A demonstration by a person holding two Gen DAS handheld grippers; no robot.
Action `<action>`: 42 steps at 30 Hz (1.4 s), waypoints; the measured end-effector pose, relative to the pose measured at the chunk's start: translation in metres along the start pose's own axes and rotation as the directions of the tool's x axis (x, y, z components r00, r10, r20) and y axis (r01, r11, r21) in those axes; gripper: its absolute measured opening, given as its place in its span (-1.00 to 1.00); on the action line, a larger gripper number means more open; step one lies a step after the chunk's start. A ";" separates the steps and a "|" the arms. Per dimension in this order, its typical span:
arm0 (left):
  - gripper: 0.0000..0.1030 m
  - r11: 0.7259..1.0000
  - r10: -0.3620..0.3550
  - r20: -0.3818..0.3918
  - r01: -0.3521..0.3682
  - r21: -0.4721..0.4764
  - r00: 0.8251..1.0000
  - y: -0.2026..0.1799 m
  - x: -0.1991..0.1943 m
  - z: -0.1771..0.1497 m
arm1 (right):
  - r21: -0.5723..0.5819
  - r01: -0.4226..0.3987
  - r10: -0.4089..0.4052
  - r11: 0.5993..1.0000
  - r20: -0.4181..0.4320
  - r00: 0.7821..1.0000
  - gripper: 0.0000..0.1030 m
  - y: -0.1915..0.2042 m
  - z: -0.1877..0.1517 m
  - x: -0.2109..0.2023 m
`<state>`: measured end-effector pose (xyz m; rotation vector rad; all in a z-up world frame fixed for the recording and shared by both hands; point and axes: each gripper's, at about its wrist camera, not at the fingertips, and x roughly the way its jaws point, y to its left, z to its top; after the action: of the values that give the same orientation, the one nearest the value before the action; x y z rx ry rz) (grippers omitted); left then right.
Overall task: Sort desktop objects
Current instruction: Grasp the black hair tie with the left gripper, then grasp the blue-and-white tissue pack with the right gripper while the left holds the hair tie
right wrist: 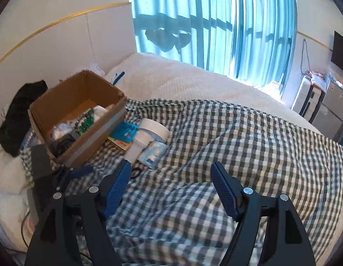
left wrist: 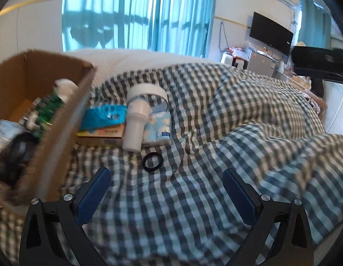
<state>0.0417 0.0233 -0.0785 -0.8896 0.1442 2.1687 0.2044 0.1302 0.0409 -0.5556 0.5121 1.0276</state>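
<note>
My left gripper point(left wrist: 165, 173) stands open over the checked blanket point(left wrist: 215, 133), nothing between its pads. Just beyond it lies a small black ring point(left wrist: 153, 159). Behind the ring lie a white bottle point(left wrist: 137, 119), a white tape roll point(left wrist: 147, 90), a light blue tissue pack point(left wrist: 159, 129), a blue sponge point(left wrist: 103, 116) and an orange flat box point(left wrist: 102, 135). A cardboard box point(left wrist: 60, 115) with several items stands at the left. My right gripper point(right wrist: 171, 165) is open and empty above the blanket point(right wrist: 238, 137); the ring point(right wrist: 136, 173) peeks out beside its left finger.
The cardboard box point(right wrist: 82, 133) sits near the bed's left side, with a black cloth point(right wrist: 18, 115) behind it. A cream cover point(right wrist: 182, 82) lies beyond the blanket. A monitor point(left wrist: 271, 33) and a cluttered desk point(left wrist: 260, 59) stand at the far right. Teal curtains point(right wrist: 215, 22) hang behind.
</note>
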 end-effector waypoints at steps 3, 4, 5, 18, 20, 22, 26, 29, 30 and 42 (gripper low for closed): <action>0.78 1.000 0.011 -0.028 -0.012 -0.028 1.000 0.007 0.028 0.006 | -0.001 -0.002 0.002 1.000 -0.027 1.000 0.45 -0.010 -0.004 0.010; 0.68 0.999 0.018 -0.046 -0.020 -0.043 0.999 0.011 0.039 0.008 | 0.005 -0.009 0.009 1.000 -0.036 0.999 0.45 -0.012 -0.006 0.013; 0.65 0.998 0.021 -0.063 -0.025 -0.060 0.998 0.015 0.048 0.010 | 0.010 -0.015 0.015 1.000 -0.046 0.999 0.45 -0.014 -0.007 0.017; -0.88 1.000 -0.023 -0.066 0.023 0.003 0.998 0.022 0.070 0.000 | -0.019 -0.050 0.046 0.999 -0.164 0.985 0.45 0.001 -0.013 0.059; -0.89 0.999 -0.040 -0.049 0.038 -0.029 0.998 0.028 0.060 -0.001 | -0.016 -0.066 0.062 0.998 -0.173 0.983 0.45 0.008 -0.010 0.065; -0.89 0.997 -0.034 -0.039 0.030 -0.077 0.999 0.038 0.052 -0.001 | -0.014 -0.093 0.088 0.996 -0.183 0.979 0.45 0.016 -0.006 0.074; -0.89 0.989 0.002 -0.031 -0.006 -0.147 1.000 0.054 0.047 -0.003 | 0.049 -0.146 0.153 0.988 -0.222 0.963 0.45 0.027 0.002 0.104; -0.89 0.985 0.019 -0.033 -0.024 -0.168 0.999 0.061 0.051 -0.004 | 0.210 -0.188 0.242 0.959 -0.269 0.932 0.45 0.024 0.003 0.144; -0.89 0.985 0.020 -0.035 -0.026 -0.168 0.999 0.061 0.052 -0.005 | 0.241 -0.193 0.259 0.951 -0.282 0.924 0.45 0.024 0.003 0.154; -0.89 0.980 0.011 -0.037 -0.018 -0.200 0.999 0.069 0.062 -0.008 | 0.333 -0.169 0.292 0.928 -0.366 0.884 0.14 0.028 -0.008 0.242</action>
<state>-0.0303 0.0104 -0.1360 -1.0441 -0.0522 2.2091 0.2814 0.2927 -0.1238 -0.4495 1.1115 1.0403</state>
